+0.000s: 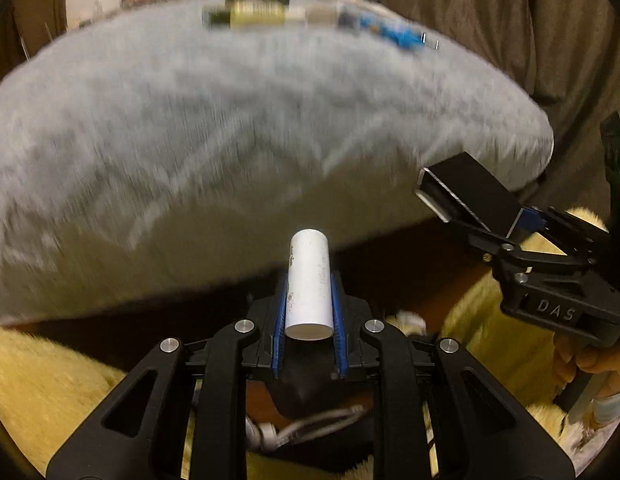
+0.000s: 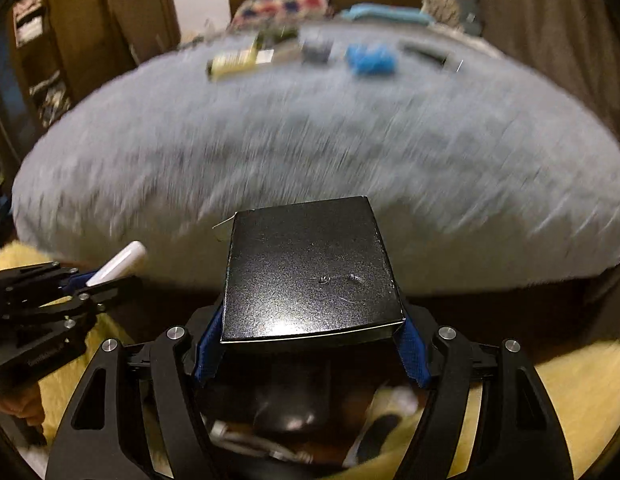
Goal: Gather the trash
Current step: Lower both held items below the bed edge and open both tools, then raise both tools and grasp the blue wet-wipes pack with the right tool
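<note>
Ahead of both tongs, a grey bed (image 2: 310,140) with blurred litter at its far side. Right tongs (image 2: 311,320) clamped on a black box (image 2: 310,272), left tongs (image 1: 308,304) clamped on a white tube (image 1: 310,280). Risk, probably: smooth tube sliding forward from the pads (image 1: 337,316) if tilted down; box twisting loose.

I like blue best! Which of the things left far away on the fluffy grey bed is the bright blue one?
The crumpled blue thing, right of the yellow-green packet and dark grey lump. Only it is bright blue.
</note>
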Demonstrator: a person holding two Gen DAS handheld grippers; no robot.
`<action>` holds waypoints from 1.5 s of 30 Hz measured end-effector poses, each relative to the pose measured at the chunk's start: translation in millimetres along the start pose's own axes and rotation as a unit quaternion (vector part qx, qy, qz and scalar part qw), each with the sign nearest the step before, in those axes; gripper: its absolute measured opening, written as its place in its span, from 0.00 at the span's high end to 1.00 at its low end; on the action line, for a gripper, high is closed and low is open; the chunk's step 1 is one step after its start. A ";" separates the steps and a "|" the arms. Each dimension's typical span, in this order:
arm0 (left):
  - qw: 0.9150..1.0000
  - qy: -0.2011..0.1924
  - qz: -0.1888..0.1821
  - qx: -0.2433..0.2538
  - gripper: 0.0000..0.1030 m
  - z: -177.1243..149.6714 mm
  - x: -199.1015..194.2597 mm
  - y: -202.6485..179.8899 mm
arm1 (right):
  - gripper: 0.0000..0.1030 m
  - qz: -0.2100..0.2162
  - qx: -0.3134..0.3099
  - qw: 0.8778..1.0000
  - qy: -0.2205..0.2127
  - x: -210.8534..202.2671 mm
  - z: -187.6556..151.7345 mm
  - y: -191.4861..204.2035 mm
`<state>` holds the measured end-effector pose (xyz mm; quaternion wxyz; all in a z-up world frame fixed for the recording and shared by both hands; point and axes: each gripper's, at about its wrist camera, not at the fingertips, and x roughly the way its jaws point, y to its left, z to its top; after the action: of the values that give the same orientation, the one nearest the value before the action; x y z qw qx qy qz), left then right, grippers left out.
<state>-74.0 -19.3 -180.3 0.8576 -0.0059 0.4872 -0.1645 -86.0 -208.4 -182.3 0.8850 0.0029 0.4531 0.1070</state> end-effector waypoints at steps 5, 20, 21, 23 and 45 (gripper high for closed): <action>0.999 0.047 -0.008 -0.008 0.82 -14.7 26.8 4.5 | 0.30 0.032 0.010 0.998 0.060 29.9 -11.0 4.9; 0.989 0.145 -0.017 -0.011 0.82 -45.7 90.8 -1.5 | 0.30 0.053 0.045 0.983 0.171 95.8 -25.0 8.6; 0.989 0.146 -0.018 -0.012 0.82 -45.8 91.7 -0.3 | 0.30 0.057 0.048 0.982 0.171 95.6 -25.8 6.3; 0.989 0.149 -0.022 -0.015 0.81 -45.8 92.4 0.4 | 0.29 0.066 0.054 0.982 0.169 99.0 -25.8 1.6; 0.998 0.043 0.037 -0.002 0.34 -12.1 33.0 16.8 | 0.19 0.051 0.067 0.996 0.014 -0.4 36.7 -33.4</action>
<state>-63.9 -11.1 -217.0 0.8413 0.0178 0.5239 -0.1320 -50.5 -237.7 -163.7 0.8697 0.0836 0.4710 0.1218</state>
